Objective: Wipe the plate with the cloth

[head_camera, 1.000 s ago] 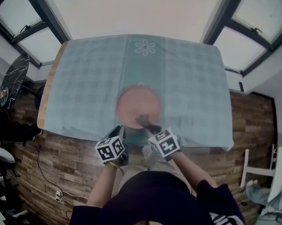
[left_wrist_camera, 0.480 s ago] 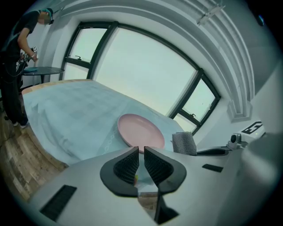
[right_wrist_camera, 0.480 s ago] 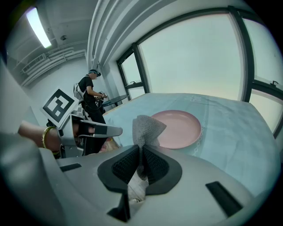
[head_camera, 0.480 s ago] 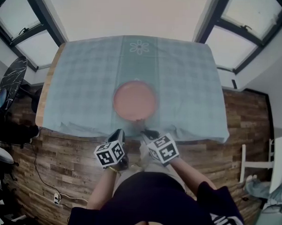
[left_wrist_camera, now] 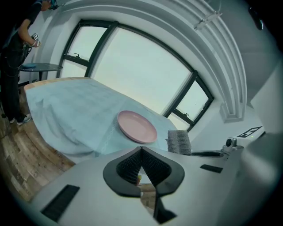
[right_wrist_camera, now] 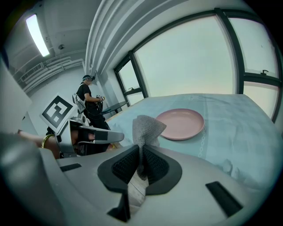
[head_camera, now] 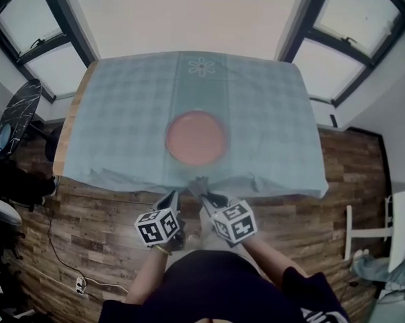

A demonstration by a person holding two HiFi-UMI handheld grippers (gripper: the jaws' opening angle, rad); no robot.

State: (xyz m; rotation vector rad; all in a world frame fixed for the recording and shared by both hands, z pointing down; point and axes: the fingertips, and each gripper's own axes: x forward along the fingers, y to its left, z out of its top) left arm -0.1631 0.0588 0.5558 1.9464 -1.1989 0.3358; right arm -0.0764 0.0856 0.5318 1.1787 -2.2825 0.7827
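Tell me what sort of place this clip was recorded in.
Probably a bright indoor room, either home-like or a staged recording space. It has a table under a pale blue checked tablecloth with a round pink plate, wood-plank flooring, and large dark-framed windows on several sides.

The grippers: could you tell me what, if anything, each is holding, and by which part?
The right gripper pinches the grey cloth by its lower end; the rest stands above the jaws. The left gripper is shut on nothing.
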